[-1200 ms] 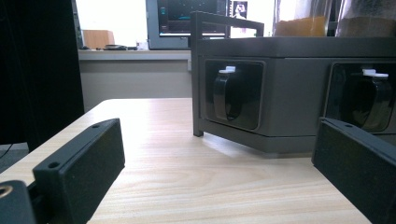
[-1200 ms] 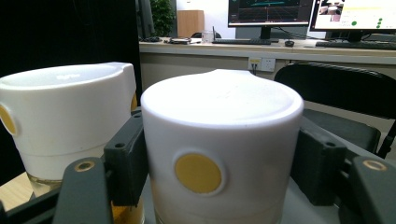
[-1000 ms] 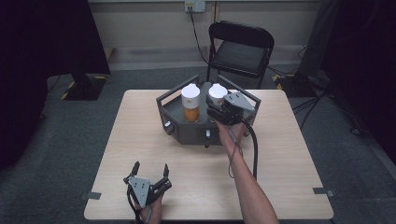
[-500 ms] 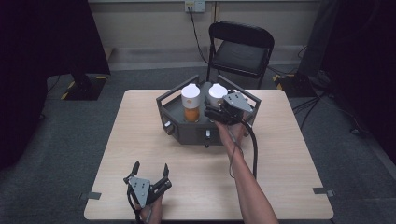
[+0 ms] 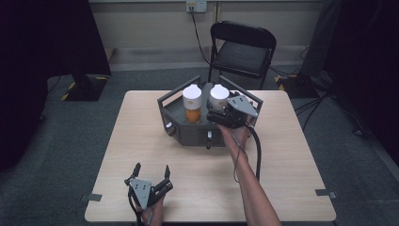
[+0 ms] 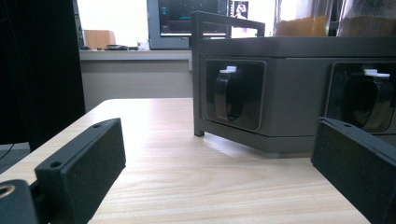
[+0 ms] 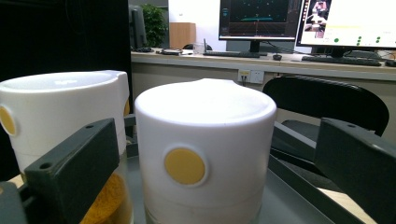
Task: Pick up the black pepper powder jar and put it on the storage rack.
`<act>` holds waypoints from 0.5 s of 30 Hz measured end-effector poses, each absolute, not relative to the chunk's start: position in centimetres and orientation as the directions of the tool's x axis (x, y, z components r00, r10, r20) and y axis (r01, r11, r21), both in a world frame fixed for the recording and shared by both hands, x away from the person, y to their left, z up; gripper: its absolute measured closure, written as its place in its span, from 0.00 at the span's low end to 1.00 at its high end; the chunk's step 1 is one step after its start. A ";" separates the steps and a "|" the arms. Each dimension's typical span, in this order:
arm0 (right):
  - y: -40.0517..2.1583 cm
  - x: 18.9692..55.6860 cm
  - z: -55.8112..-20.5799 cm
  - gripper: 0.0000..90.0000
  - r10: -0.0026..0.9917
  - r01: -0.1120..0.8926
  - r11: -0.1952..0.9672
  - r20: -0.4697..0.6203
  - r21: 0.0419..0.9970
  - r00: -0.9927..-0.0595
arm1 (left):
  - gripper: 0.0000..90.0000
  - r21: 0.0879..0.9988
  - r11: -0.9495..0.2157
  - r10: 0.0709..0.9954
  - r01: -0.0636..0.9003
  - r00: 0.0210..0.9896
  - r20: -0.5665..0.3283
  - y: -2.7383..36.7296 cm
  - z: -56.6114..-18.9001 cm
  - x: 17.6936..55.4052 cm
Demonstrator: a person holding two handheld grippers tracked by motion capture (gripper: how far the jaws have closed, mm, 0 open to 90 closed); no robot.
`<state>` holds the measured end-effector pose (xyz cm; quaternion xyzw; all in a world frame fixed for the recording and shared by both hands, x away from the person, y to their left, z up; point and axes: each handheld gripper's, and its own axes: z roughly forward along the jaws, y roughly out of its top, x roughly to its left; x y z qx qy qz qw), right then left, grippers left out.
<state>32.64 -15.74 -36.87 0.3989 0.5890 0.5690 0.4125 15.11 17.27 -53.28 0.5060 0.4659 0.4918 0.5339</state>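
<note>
Right gripper (image 5: 217, 113): jaws had just been opening and stood wide either side of the right jar (image 7: 205, 154), pads not pressing it.
Right jar: stood in the grey tray (image 5: 188, 136) beside the left jar (image 5: 192, 102).
Progress: judged set down and released; pulling the hand away remained.
Left gripper (image 5: 151, 172): released, idle on the table (image 5: 282, 155).
Right gripper view: yellow dot on the white lid.
Left gripper view: clips on the tray's side.

A black folding chair (image 5: 242, 52) is seen beyond the far edge of the table (image 5: 291, 155), a wall socket (image 5: 196, 5) above it, and monitors (image 7: 299, 21) on a far desk.
</note>
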 end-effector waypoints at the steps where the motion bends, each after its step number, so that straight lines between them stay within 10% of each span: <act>1: -15.8 32.6 -36.9 0.00 0.939 0.003 0.030 -0.027 1.000 -0.343 | 0.02 0.999 0.005 0.997 -0.054 0.081 0.000 17.3 -53.3 15.1; 15: -15.7 30.7 -37.0 0.00 0.940 -0.025 0.031 -0.037 0.999 -0.340 | 0.02 0.999 0.004 0.997 -0.054 0.079 0.000 17.2 -53.3 15.1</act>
